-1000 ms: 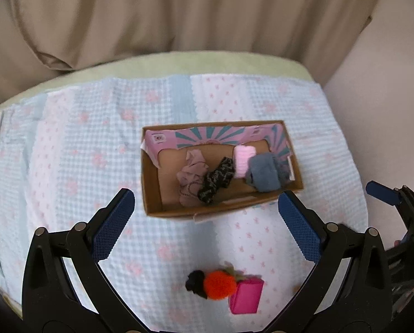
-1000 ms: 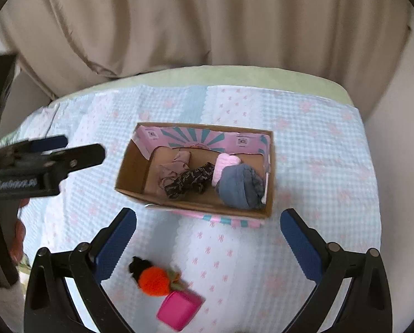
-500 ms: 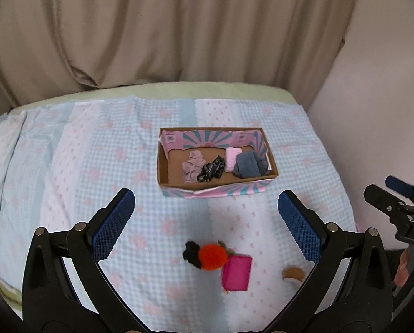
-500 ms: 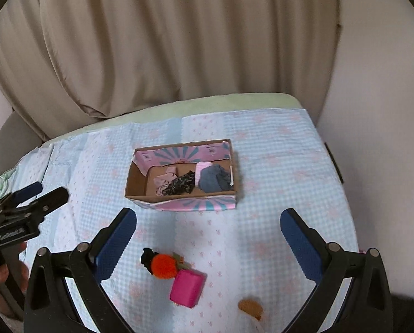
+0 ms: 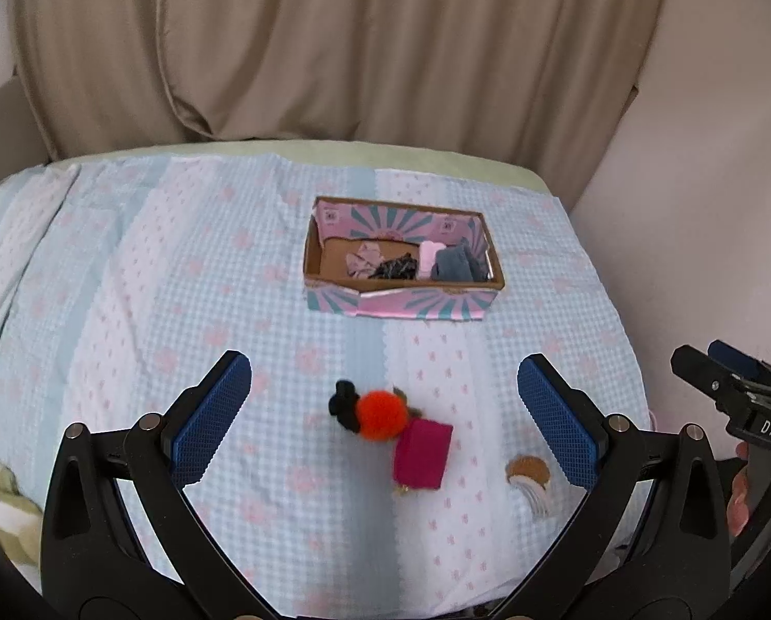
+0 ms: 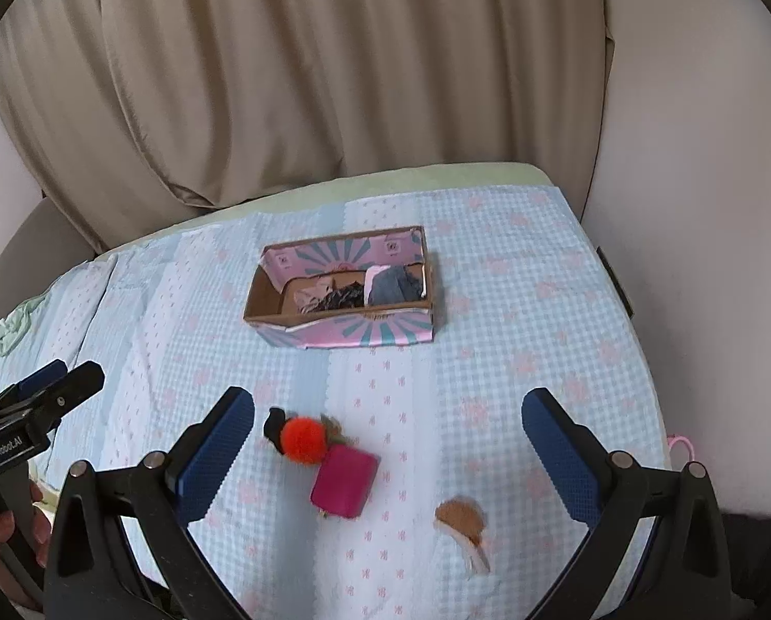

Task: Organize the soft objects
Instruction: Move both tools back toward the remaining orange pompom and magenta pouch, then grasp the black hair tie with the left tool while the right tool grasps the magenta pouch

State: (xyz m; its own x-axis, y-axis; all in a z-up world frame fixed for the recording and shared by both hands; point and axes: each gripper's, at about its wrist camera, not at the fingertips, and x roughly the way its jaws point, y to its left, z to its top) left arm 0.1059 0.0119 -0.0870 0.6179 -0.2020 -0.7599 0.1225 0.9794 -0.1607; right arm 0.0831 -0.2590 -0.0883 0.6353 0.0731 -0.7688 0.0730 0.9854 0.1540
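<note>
A pink and teal cardboard box sits on the bed and holds a pale pink cloth, a black patterned cloth, a light pink roll and a grey cloth. Nearer me lie an orange pompom with a black tuft, a magenta pouch and a small brown and white item. My left gripper and my right gripper are both open and empty, held above the near items.
The bed has a blue and pink checked cover. A beige curtain hangs behind it and a pale wall stands on the right. A green sheet edge shows at the left.
Both grippers have pulled back and up from the box, so it looks smaller and farther. The brown and white item has come into view. Both grippers stay open.
</note>
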